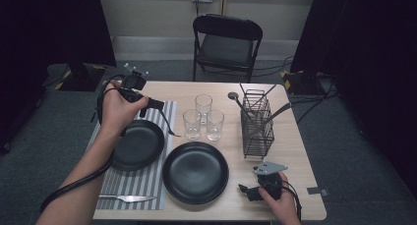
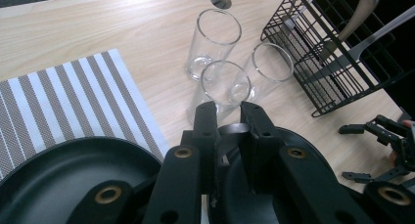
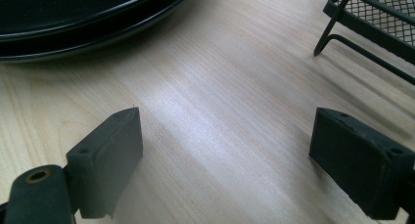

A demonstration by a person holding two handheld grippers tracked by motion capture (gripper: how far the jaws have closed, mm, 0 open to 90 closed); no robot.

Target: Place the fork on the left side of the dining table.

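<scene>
Gripping a piece of metal cutlery (image 1: 166,123), most likely a fork, the left gripper (image 2: 228,117) had its fingers (image 2: 205,120) nearly together on the handle, while the curved end hung down at about five o'clock from the hand. In the high view the cutlery hovered above the right edge of the striped placemat (image 1: 167,109), just beside the rim of the left black plate (image 1: 137,145) and at about nine o'clock from the three glasses (image 1: 202,118). In the left gripper view the shiny handle sat between the two black fingers, with the nearest glass (image 2: 220,89) just past them at twelve o'clock.

A second black plate (image 1: 195,172) lay on the bare wooden surface (image 1: 290,151), at four o'clock from the first. A knife (image 1: 127,198) rested on the placemat's near edge. The black wire caddy (image 1: 256,124) stood at three o'clock from the glasses, with utensils leaning out of it.

The right gripper (image 1: 244,189) rested low on the surface at three o'clock from the second plate, its fingers (image 3: 110,160) spread wide apart, bare wood between them.
</scene>
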